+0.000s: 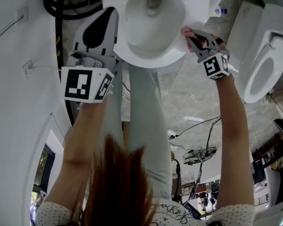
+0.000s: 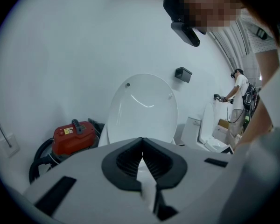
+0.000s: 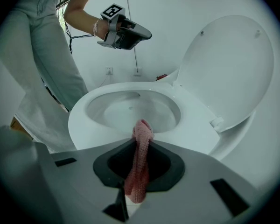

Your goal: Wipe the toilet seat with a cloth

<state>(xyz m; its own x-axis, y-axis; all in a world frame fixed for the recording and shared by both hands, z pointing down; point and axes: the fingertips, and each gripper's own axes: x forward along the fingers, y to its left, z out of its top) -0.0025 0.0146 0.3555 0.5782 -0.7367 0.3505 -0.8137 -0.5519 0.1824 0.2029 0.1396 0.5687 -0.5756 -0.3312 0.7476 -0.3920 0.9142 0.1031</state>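
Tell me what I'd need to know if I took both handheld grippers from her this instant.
Right gripper: shut on the pink cloth, cloth tip at the near rim of the toilet seat, apparently touching it.
Left gripper: shut, empty, held above the seat's other side.
Lid: raised, out of the way.
Done: cloth gripped and brought to the seat. How much has been wiped can't be told.
Left: probably run the cloth round the whole seat ring.
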